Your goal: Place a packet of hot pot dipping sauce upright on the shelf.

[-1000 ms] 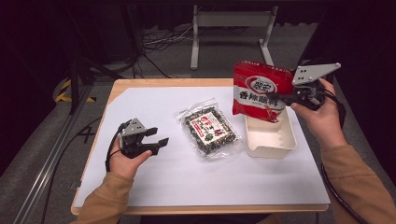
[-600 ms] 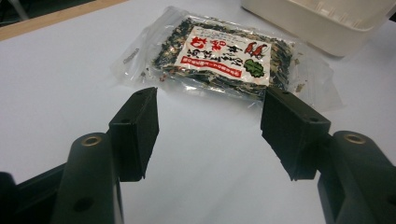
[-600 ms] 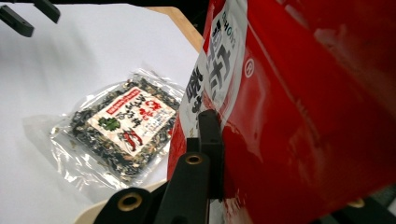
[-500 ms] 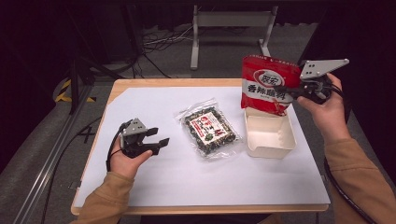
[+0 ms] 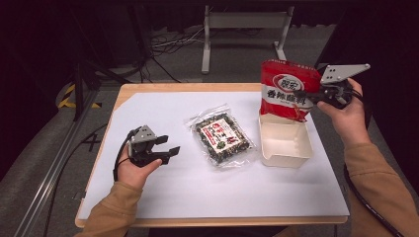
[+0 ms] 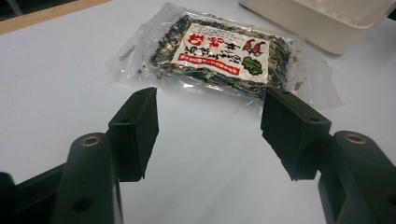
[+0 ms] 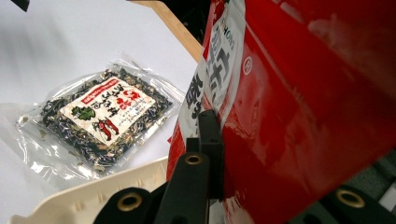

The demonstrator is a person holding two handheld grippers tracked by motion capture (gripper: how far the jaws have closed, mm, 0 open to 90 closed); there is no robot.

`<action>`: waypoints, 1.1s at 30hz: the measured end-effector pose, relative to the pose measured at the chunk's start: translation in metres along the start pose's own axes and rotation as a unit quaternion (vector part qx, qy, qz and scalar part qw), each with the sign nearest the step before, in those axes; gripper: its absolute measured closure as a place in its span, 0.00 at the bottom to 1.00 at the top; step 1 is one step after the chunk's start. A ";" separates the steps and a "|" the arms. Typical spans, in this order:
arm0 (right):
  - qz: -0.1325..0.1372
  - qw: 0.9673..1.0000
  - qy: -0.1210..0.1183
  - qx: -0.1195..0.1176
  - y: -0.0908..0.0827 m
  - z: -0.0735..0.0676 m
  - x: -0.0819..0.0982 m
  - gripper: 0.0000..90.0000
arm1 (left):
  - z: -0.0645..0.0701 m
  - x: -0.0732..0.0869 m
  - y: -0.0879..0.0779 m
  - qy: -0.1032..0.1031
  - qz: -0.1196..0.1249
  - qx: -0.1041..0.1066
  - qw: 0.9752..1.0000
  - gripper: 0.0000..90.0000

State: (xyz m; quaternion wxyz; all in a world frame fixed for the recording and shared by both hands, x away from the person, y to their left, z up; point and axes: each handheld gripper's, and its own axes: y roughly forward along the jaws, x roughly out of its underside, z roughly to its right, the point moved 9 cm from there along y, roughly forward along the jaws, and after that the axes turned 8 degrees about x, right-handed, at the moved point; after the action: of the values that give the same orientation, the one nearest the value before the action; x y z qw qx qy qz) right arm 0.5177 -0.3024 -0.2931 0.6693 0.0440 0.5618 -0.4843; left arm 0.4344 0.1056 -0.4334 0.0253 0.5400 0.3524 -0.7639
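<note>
I'm holding the red bag [image 5: 288, 90] upright in my right gripper [image 5: 309, 95], jaws pinched tight on its right edge — in the right gripper view the black pad is pressing flat against the glossy red film [image 7: 299, 107]. The bag is hanging over the far end of the white tray [image 5: 285, 144], its bottom edge sitting near the tray's back rim; I cannot tell whether they are touching. The tray's right wall is lying close to the right edge of the white sheet [image 5: 163, 197], so room on that side is tight.

My left gripper [image 5: 167, 150] is resting low on the sheet, jaws standing partly apart with nothing between them. In the left gripper view they are framing the clear packet [image 6: 219, 58] of dark dried bits, which is lying flat just ahead — apart from the pads, a strip of bare sheet between. The packet is sitting just left of the tray, its crinkled edge near the tray's wall.

Open room: the near half of the sheet, and the far left corner toward the table's wooden edge [image 5: 188, 87].
</note>
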 end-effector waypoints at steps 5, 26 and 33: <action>-0.009 1.000 0.002 0.000 0.006 0.004 0.008 0.99 | 0.000 0.000 0.000 0.000 0.000 0.000 1.000 0.42; -0.021 0.999 0.021 -0.014 0.036 0.008 0.038 0.99 | 0.000 0.002 0.002 -0.001 -0.006 0.001 1.000 0.42; -0.029 0.999 0.019 -0.018 0.047 0.006 0.041 0.99 | -0.001 0.003 0.003 -0.004 -0.008 0.002 1.000 0.41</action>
State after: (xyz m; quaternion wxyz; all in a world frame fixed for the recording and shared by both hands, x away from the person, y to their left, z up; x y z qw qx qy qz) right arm 0.5506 -0.3063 -0.3461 0.6451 0.0246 0.5839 -0.4921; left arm 0.4347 0.1051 -0.4376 0.0188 0.5343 0.3550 -0.7669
